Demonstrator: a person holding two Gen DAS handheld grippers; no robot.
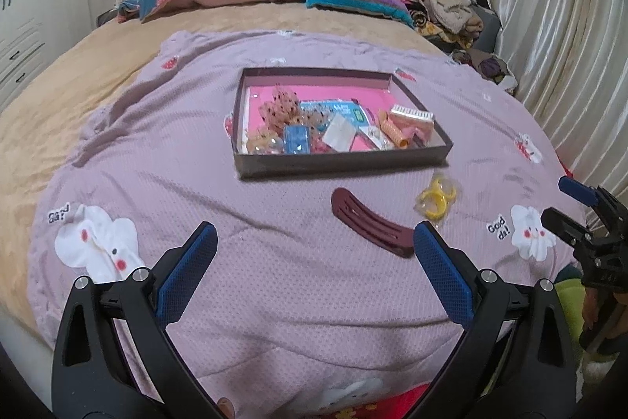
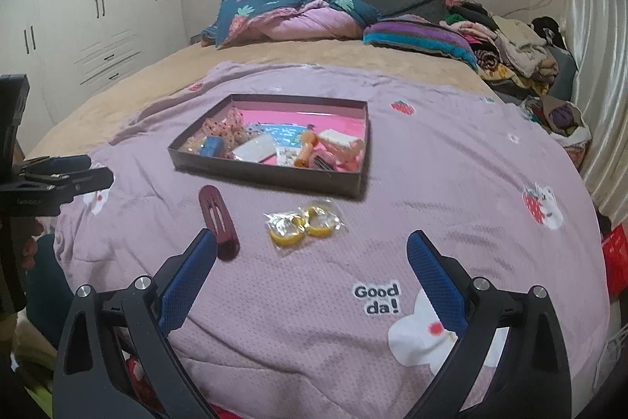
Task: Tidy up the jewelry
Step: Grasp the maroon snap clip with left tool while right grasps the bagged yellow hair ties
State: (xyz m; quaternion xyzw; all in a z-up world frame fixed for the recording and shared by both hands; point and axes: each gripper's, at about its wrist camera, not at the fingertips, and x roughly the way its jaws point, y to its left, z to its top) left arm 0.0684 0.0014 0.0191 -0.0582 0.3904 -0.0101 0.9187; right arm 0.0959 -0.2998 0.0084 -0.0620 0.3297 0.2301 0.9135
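Left gripper (image 1: 316, 242): fingers spread wide, empty, above blanket (image 1: 274, 281).
Right gripper (image 2: 312, 250): fingers spread wide, empty.
Hair clip (image 1: 371, 222): flat on blanket, touching left gripper's right fingertip.
Yellow rings (image 2: 304, 224): bagged, beside clip.
Box (image 1: 337, 165): farther back, holding jewelry.
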